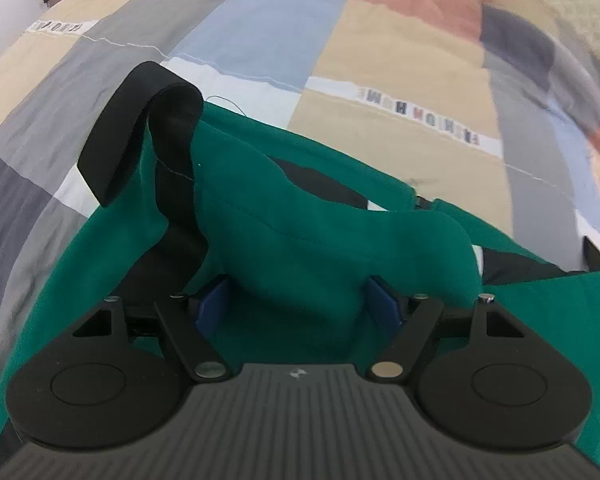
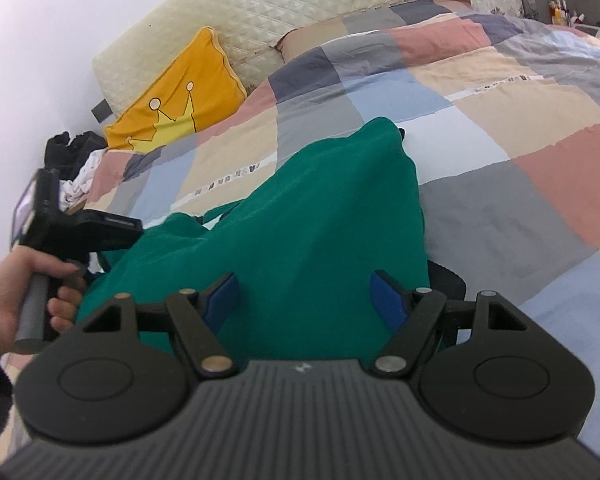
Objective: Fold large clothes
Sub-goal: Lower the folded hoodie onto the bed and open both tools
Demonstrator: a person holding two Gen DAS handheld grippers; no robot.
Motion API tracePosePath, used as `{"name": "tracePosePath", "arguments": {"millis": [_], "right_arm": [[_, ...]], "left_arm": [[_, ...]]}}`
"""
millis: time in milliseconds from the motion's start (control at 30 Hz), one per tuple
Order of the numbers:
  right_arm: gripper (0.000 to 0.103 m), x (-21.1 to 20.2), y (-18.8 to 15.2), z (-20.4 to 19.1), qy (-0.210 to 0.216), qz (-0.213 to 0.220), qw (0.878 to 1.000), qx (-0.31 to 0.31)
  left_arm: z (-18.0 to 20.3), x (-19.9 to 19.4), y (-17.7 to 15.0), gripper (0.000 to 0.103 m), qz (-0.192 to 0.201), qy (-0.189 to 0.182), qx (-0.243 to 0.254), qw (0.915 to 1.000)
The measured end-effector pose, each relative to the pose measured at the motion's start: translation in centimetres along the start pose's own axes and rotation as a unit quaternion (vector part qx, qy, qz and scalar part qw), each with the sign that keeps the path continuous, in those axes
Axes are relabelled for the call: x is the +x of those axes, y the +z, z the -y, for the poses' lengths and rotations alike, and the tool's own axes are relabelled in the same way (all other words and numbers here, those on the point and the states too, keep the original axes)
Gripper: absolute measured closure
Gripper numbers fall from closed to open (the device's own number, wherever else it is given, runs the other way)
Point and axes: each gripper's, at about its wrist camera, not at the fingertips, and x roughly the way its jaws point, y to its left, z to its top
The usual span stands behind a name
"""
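Green garment [image 2: 300, 232] lies bunched on the bed, on a patchwork quilt [image 2: 500, 128] of grey, blue, beige, pink and white blocks. It has black trim; in the left wrist view a black cuff [image 1: 116, 148] curls up and over at the garment's upper left, standing off the quilt.

Left gripper [image 1: 298, 308]: jaws spread, blue pads [image 1: 210, 308] either side of a raised green fold. Fabric sits between the pads and looks close to both, but whether the pads actually press on it cannot be told from this view. The fold humps up just ahead of the gripper and runs to the right, over a darker black panel.

Right gripper [image 2: 304, 300]: jaws spread, blue pads [image 2: 388, 300] well apart, green cloth rising between and beyond them in a long ridge toward the middle of the bed. No clear pinch visible; pads seem to flank the cloth rather than clamp it.

Right wrist view also shows, at left edge, the person's left hand [image 2: 16, 300] round a grey handle, with the black body of the left gripper above it, at the garment's near-left edge.

Surroundings: yellow pillow [image 2: 176, 92] with a crown drawing leans against a cream quilted headboard [image 2: 300, 4]. Dark and white clothes [image 2: 76, 160] heaped at the bed's far-left side by the wall. Left wrist view is slightly blurred at its right side.
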Motion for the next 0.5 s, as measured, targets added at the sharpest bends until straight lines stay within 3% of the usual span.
{"name": "tracePosePath", "arguments": {"millis": [233,400,500], "right_arm": [[0.028,0.7,-0.3,0.6,0.016,-0.001,1.000,0.000],[0.028,0.5,-0.4,0.7,0.019,0.000,1.000,0.007],[0.028,-0.1,-0.6,0.9,0.024,0.007,1.000,0.017]], "left_arm": [[0.1,0.1,0.3,0.023,0.003,0.001,0.007,1.0000],[-0.6,-2.9,-1.0,0.023,0.028,-0.008,0.010,0.9995],[-1.3,-5.6,-2.6,0.023,0.035,-0.039,0.018,0.9985]]}}
